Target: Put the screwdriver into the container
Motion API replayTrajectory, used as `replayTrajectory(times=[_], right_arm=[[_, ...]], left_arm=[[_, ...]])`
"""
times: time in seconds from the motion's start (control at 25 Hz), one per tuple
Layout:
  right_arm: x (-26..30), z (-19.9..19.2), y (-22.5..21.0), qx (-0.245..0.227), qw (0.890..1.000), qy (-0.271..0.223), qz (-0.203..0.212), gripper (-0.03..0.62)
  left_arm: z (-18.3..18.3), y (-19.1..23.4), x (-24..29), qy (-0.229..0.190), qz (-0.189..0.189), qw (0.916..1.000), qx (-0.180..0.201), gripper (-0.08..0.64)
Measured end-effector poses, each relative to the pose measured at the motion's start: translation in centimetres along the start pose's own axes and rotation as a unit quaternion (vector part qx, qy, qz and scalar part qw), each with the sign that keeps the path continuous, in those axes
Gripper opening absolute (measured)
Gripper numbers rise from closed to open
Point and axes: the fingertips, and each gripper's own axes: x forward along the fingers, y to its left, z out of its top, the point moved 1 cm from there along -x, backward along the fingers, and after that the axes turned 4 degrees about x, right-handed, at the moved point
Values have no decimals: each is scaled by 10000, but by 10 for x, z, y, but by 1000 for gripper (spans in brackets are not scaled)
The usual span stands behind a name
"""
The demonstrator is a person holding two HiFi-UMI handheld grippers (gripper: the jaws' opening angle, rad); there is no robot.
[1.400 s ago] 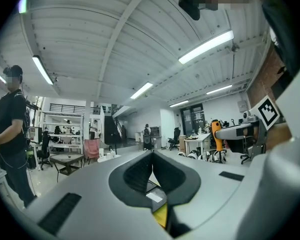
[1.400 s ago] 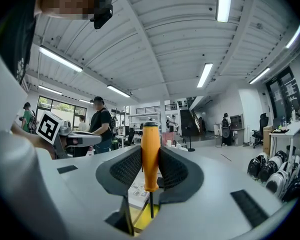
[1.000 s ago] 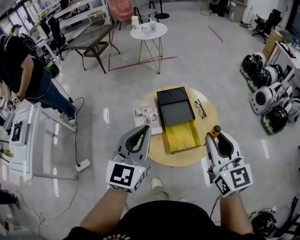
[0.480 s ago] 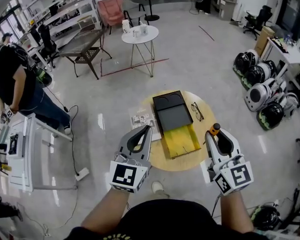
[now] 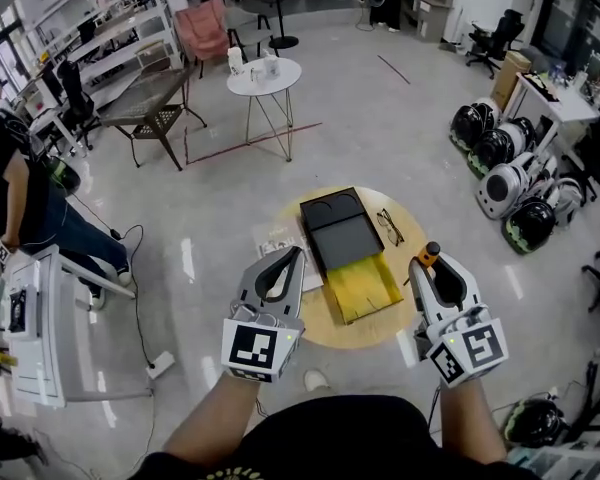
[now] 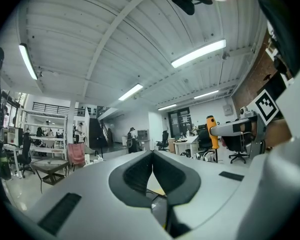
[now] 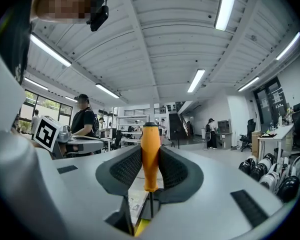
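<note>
Head view: round-handled screwdriver (image 5: pixel 431 255), rectangular container (image 5: pixel 340 236)

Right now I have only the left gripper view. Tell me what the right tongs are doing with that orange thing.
Observer: The right tongs are shut on the screwdriver. The pads are on its orange handle, and the shaft runs back toward the gripper body.
Operator: Give me the container's position.
Observer: In the head view the container lies on a round table, with its black part far and its open yellow part toward the person.
Operator: Say where the right tongs sit against it.
Observer: They show to the right of the yellow part, by the table's right edge, not over the container.
</note>
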Motion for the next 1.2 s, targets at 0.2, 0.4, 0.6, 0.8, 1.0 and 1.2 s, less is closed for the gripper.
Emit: replayTrajectory(times=[0.2, 0.4, 0.6, 0.8, 1.0, 1.2], right_arm=[[0, -2, 4, 9, 10000, 50, -73, 121], [0, -2, 6, 18, 9999, 82, -85, 121], [4, 0, 4, 24, 9999, 104, 6, 120], [14, -8, -7, 115, 9998, 180, 60, 121], [29, -11, -17, 162, 9992, 323, 151, 121], [43, -20, -38, 222, 9984, 454, 243, 121]], left_arm=[[-8, 1, 0, 60, -100, 9999, -28, 17], [-11, -1, 1, 22, -144, 9999, -85, 17], [-4, 1, 4, 23, -71, 9999, -88, 17], [-10, 3, 11, 102, 2, 9999, -72, 17], [-17, 9, 25, 218, 113, 9996, -102, 17], [-25, 12, 44, 313, 197, 9992, -149, 17]])
